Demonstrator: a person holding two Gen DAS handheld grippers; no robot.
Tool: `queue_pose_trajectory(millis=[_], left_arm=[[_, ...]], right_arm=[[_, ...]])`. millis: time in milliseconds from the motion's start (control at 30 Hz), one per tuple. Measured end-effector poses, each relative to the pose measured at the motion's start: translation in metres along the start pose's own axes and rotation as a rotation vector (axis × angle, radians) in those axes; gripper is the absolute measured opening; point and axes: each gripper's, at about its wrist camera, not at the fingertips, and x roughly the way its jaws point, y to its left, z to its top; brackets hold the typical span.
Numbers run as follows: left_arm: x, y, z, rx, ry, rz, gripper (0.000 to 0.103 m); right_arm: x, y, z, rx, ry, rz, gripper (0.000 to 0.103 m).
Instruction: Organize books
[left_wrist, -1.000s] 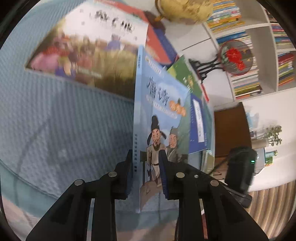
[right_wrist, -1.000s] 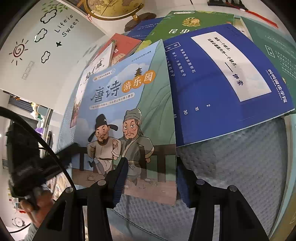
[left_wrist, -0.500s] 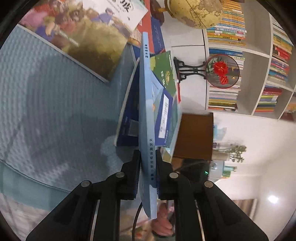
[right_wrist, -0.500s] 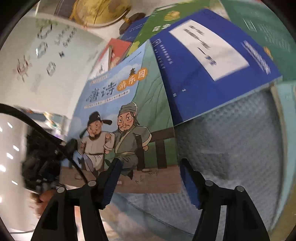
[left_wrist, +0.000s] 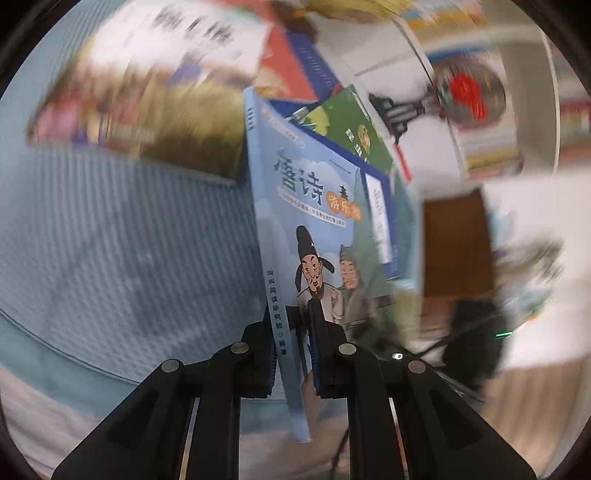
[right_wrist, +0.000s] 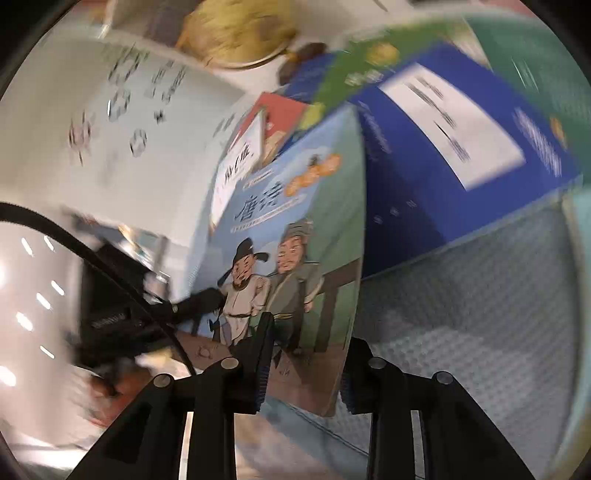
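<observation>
Left wrist view: the pale-blue picture book (left_wrist: 325, 221) is clamped at its spine edge by the left gripper (left_wrist: 291, 350), whose jaws are closed tight on it.
Right wrist view: the lower outer corner of the same book is taken by the right gripper (right_wrist: 306, 369). Its jaws have just been closing, with the cover between them, and it is judged to be gripped.
Book's place: it is held up on edge between the two grippers above the blue textured cloth (left_wrist: 129, 240). Its far end is beside the dark-blue book (right_wrist: 443, 155) and the green book (left_wrist: 347, 129), which lie fanned on the table.
Step in hand: the book is judged to be in the middle of being lifted out of the spread for stacking.
How it is best done: both grips should be kept firm and moved together, so that the thin cover is not bowed or twisted. The far corner should be cleared of the dark-blue book before any sideways carry.
Pose: both grippers are slanted downward toward the table, facing the book from opposite edges. Much of both views is blurred.
</observation>
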Motion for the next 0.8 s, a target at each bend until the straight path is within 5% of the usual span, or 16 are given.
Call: queue_pose_trajectory(millis=[100, 133, 333, 533, 800], left_arm=[[-0.011, -0.022, -0.004, 0.124, -0.046, 0.083, 0.012], [-0.016, -0.026, -0.004, 0.156, -0.058, 0.103, 0.012], [-0.04, -0.011, 0.015, 0.175, -0.053, 0.003, 0.014], [-0.066, -0.001, 0.033, 0.223, -0.049, -0.013, 0.016], [-0.13, 0.046, 0.101, 0.24, -0.121, -0.007, 0.016]], right_arm=[[-0.002, 0.056, -0.013, -0.277, -0.043, -0.231, 0.03], [-0.003, 0.065, -0.015, -0.308, -0.054, -0.247, 0.03], [-0.02, 0.077, -0.022, -0.311, -0.104, -0.232, 0.03], [-0.015, 0.103, -0.018, -0.314, -0.131, -0.255, 0.03], [0.052, 0.183, 0.031, -0.309, -0.15, -0.193, 0.03]])
